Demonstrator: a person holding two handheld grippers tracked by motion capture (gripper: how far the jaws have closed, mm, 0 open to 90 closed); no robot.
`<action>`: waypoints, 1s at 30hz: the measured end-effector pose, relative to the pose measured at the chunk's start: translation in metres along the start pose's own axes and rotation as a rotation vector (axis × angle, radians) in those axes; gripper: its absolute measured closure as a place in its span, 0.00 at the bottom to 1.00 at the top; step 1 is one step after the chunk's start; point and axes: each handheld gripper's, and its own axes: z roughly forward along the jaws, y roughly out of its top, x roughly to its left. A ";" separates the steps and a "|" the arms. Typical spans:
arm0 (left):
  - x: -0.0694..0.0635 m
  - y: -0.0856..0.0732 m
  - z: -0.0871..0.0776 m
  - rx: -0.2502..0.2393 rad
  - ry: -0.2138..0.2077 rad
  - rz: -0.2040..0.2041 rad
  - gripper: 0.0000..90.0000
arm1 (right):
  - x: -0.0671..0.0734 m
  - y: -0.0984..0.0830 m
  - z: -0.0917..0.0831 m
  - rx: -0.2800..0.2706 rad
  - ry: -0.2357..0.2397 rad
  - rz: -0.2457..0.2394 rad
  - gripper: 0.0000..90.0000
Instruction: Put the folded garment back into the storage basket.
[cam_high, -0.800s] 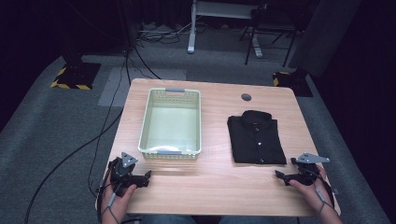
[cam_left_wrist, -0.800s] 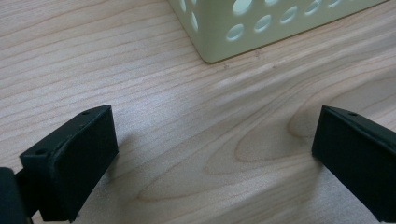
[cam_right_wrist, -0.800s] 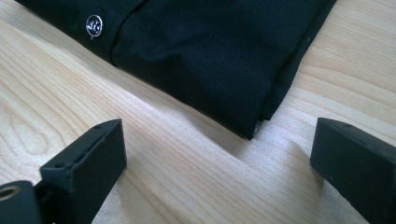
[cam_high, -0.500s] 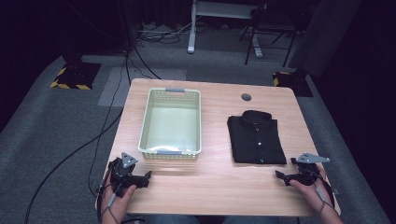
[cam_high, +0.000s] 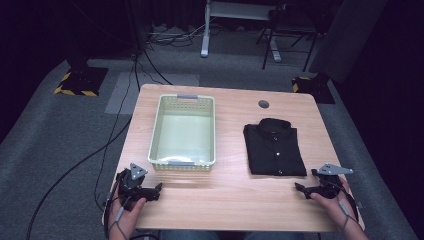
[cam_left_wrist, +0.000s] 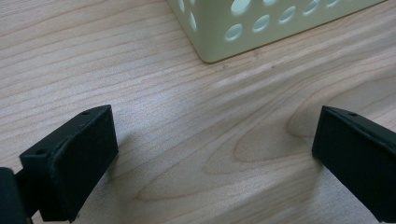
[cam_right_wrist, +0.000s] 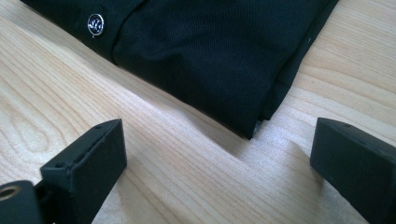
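High view: both tongs rest at the worktop's (cam_high: 225, 200) near edge, folded black shirt (cam_high: 275, 148) beside empty basket (cam_high: 183, 131); nothing is started.

Left gripper view: left tongs (cam_left_wrist: 210, 154) gape empty near the basket.

Right gripper view: right tongs (cam_right_wrist: 219, 158) gape empty just short of the shirt's corner; next, I judge, slide under its edge.

Black folded button-up shirt (cam_high: 275, 147), silver button (cam_right_wrist: 95, 22). Pale green perforated basket (cam_high: 183, 131), grey handles. Light wood-grain table (cam_high: 230, 200). Black grippers: left gripper (cam_high: 155, 189), right gripper (cam_high: 300, 188), grey top plates. Grey carpet (cam_high: 60, 135).
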 end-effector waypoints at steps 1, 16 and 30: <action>0.000 0.000 0.000 0.000 0.000 0.000 0.00 | 0.000 0.000 0.000 0.000 0.000 0.000 0.04; 0.000 0.000 0.000 0.000 0.001 0.000 0.00 | -0.001 -0.002 -0.003 0.000 -0.007 0.008 0.04; 0.001 0.001 0.001 0.001 0.000 0.004 0.00 | -0.003 0.008 -0.015 0.012 -0.016 -0.002 0.07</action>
